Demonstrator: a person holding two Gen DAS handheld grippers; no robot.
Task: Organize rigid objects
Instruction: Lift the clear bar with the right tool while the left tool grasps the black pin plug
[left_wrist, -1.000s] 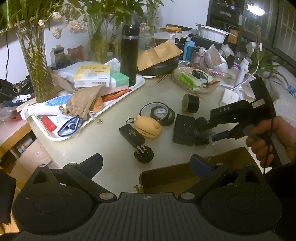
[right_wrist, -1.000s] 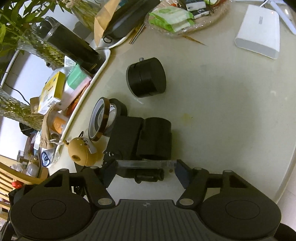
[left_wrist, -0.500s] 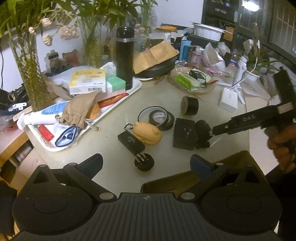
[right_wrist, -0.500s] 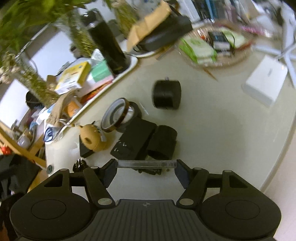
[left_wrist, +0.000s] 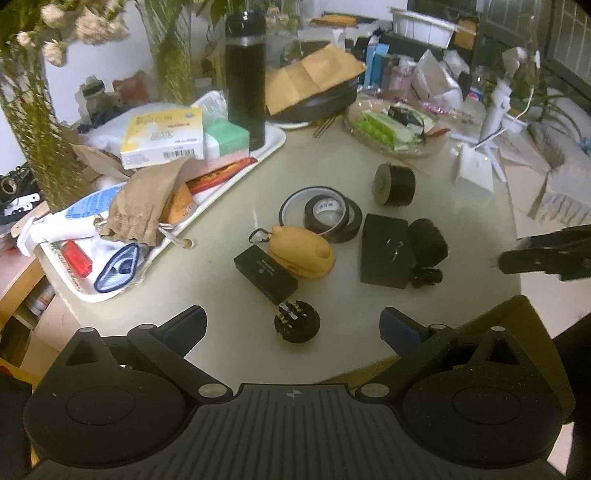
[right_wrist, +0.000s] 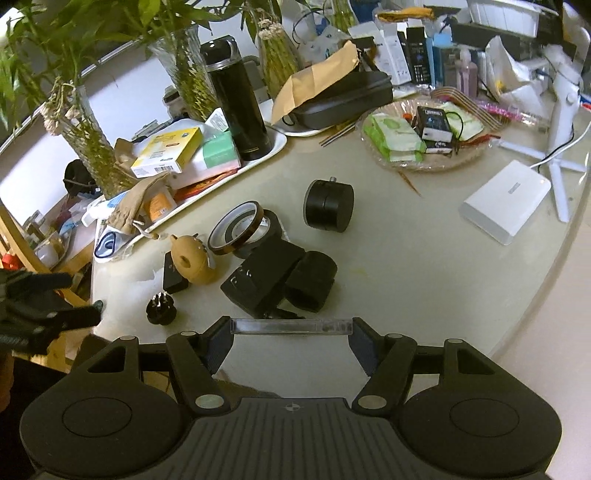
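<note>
My right gripper (right_wrist: 291, 326) is shut on a clear plastic bar (right_wrist: 291, 326), held crosswise between its pads above the table's near edge. My left gripper (left_wrist: 293, 326) is open and empty above a round black plug (left_wrist: 296, 324). On the table lie a black block (left_wrist: 386, 249) with a black cylinder (left_wrist: 428, 242) beside it, a tan pouch (left_wrist: 303, 251), a flat black box (left_wrist: 264, 271), tape rolls (left_wrist: 325, 212) and a black caster wheel (left_wrist: 393, 184). The right gripper shows blurred at the right edge of the left wrist view (left_wrist: 546, 258).
A white tray (left_wrist: 275, 142) full of boxes, a cloth bag and a black flask (left_wrist: 245, 74) stands at the left. A wicker basket (right_wrist: 424, 166) of packets and a white box (right_wrist: 504, 201) lie at the right. A cardboard box (left_wrist: 509, 314) sits below the table's near edge.
My right gripper has lifted and pulled back from the black block and cylinder with the clear bar in it. The left gripper has risen slightly and stays open.
</note>
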